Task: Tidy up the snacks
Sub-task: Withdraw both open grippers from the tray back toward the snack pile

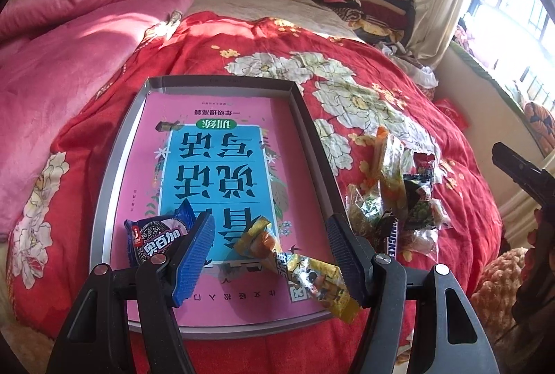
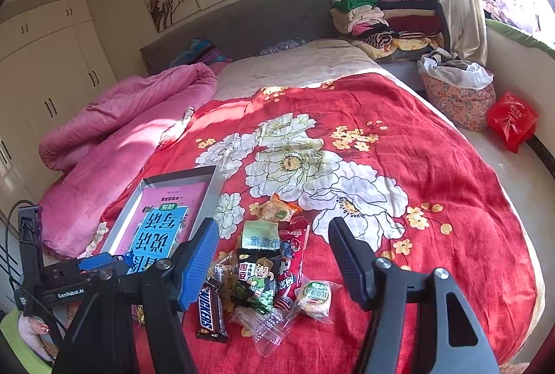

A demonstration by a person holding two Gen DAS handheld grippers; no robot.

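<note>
In the tray [image 1: 312, 131] lie a cookie pack [image 1: 156, 237] and a yellow packet [image 1: 308, 273], under the left gripper [image 1: 270, 256], its fingers spread, empty. The yellow packet overhangs the near rim and could slide out. Right gripper [image 2: 274, 266], fingers spread, hovers over the snack pile [image 2: 263, 273] on the bed [image 2: 451, 186]; a grab might snag two wrappers.

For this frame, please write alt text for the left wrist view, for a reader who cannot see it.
The open left gripper hangs over a shallow grey tray lined with a pink book cover, on a red floral bedspread. A yellow snack packet lies between its fingers and a blue cookie packet beside them; more snacks sit outside, right.
</note>
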